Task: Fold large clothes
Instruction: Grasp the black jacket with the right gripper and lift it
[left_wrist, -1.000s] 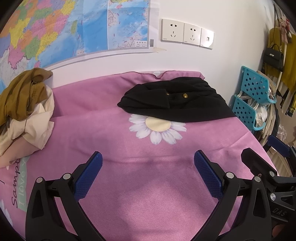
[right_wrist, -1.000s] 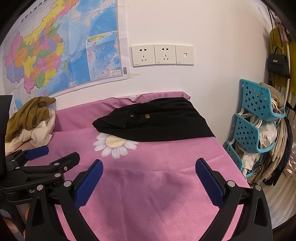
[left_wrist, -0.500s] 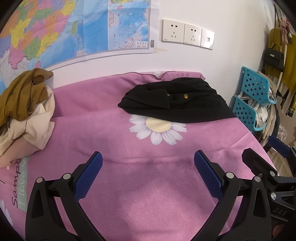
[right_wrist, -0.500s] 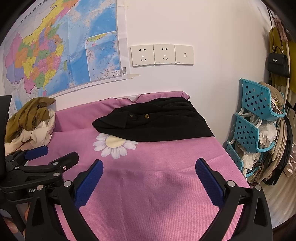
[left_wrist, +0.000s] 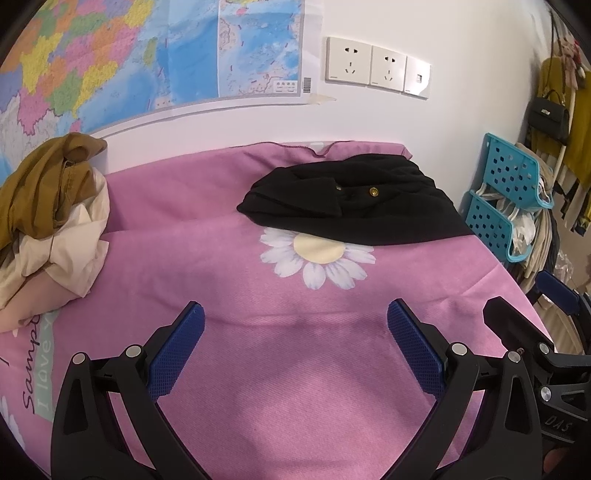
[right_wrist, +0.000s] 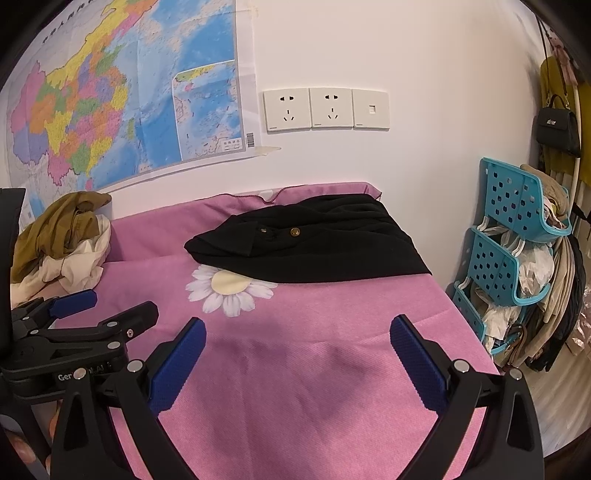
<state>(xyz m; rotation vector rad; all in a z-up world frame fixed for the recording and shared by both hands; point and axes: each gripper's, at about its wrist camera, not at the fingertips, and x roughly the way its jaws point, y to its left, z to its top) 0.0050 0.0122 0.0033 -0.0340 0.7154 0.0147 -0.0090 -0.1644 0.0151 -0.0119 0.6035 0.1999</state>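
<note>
A folded black garment with gold buttons (left_wrist: 354, 206) (right_wrist: 314, 240) lies at the far right of the pink cloth (left_wrist: 221, 258) (right_wrist: 332, 332), partly over a printed daisy. A crumpled pile of brown and cream clothes (left_wrist: 51, 214) (right_wrist: 62, 240) sits at the far left by the wall. My left gripper (left_wrist: 295, 332) hovers open over the near middle of the cloth, holding nothing. My right gripper (right_wrist: 297, 343) is open too and empty, beside the left one, well short of the black garment.
A white wall with a map (left_wrist: 129, 55) and sockets (right_wrist: 325, 109) backs the table. Right of the table edge stands a teal basket rack (right_wrist: 513, 254) stuffed with clothes and bags. A black handbag (right_wrist: 557, 129) hangs above it.
Almost nothing differs. Both grippers stay open in the same spot; the views shift only very slightly.
</note>
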